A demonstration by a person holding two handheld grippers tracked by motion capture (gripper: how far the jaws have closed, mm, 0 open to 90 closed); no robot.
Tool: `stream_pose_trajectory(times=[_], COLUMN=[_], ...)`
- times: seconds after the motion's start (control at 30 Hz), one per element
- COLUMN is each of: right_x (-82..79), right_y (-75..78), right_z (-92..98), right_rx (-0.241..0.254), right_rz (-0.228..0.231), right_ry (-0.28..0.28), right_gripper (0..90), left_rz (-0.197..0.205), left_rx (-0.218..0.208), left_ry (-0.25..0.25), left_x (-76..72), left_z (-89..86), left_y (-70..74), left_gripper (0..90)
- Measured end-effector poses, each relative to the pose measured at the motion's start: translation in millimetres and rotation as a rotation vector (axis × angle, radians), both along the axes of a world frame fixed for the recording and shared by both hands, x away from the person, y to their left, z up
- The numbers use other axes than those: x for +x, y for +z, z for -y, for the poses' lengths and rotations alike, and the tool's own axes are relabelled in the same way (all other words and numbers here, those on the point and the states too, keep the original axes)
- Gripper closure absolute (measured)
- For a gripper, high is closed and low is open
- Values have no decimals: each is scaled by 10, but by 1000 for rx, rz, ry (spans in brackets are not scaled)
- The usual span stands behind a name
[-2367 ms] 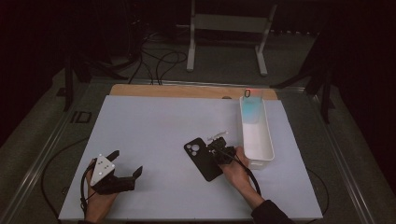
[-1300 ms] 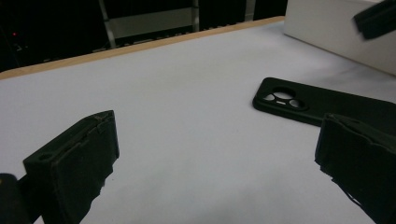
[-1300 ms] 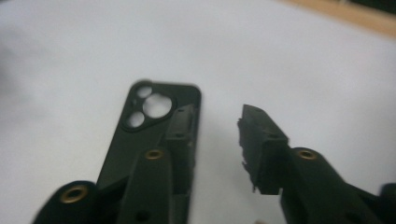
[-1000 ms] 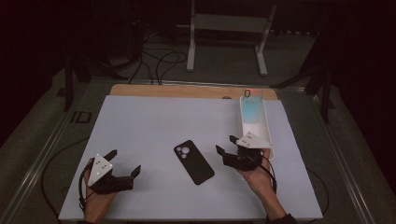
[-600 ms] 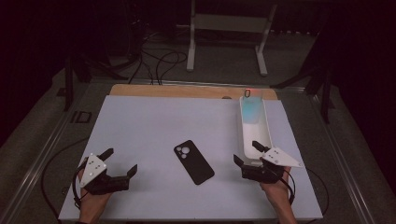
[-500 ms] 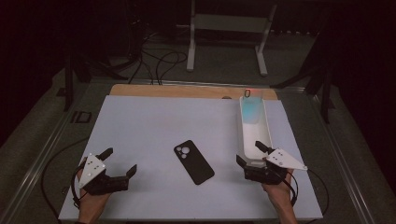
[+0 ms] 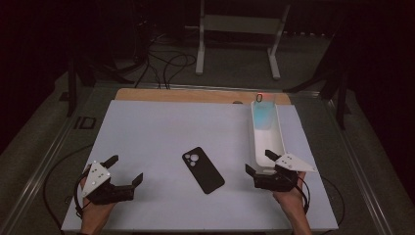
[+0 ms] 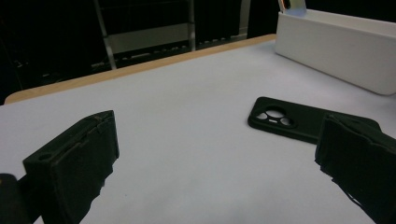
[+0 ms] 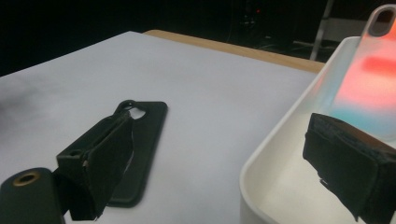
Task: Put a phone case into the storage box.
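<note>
On the white table top (image 7: 147, 127), as seen from the high view, a black phone case (image 7: 203, 170) lies flat with its camera cut-out turned up, well apart from both tools, between the left gripper (image 7: 124, 172) at the near left and the right gripper (image 7: 258, 163) at the near end of a long white tray (image 7: 254, 142). The jaws of the right gripper have just been opening and stand wide with nothing between them; a translucent case (image 7: 264, 113) is propped at the tray's far end. In the left gripper view, the left gripper (image 8: 215, 158) is held low with its jaws apart and empty, and the phone case (image 8: 299, 123) is seen ahead and to the right, partly behind the right-hand jaw. In the right gripper view, the right gripper (image 9: 233, 172) straddles the tray's rim (image 9: 261, 163), one jaw over the table in front of the phone case (image 9: 149, 135), the other over the tray, where the translucent case (image 9: 369, 79) glows red and blue. The step in hand is judged to be a pause after the black case has been set down. If the translucent case is to be fetched next, the wide opening is best kept, the tray's wall cleared from above, and the case taken by its edges.
</note>
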State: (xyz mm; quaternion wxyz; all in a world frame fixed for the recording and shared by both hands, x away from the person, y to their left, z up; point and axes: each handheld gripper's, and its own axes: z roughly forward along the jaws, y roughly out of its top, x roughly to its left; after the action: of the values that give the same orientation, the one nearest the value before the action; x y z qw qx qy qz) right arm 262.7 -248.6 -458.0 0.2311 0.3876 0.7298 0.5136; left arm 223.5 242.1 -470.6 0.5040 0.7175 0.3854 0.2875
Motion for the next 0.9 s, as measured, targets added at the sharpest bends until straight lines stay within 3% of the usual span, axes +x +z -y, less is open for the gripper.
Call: stream_pose_trajectory(times=[0.3, 0.33, 0.57, 0.9], right_x=[97, 128, 286, 423], right_y=[110, 143, 225, 148], right_z=[-134, -194, -429, -858], right_rx=[-64, -86, -122, -230], right_rz=[-58, -68, -167, -268], right_ry=[20, 34, 96, 150], right_gripper=[86, 87, 86, 86], left_rz=[-7, -6, -10, -11], left_rx=[17, 16, 21, 17], left_ry=[1, 3, 1, 0], left_x=[7, 6, 9, 9], left_z=[24, 21, 29, 32], left_y=[-20, -20, -33, -41], left_gripper=[1, 1, 1, 1])
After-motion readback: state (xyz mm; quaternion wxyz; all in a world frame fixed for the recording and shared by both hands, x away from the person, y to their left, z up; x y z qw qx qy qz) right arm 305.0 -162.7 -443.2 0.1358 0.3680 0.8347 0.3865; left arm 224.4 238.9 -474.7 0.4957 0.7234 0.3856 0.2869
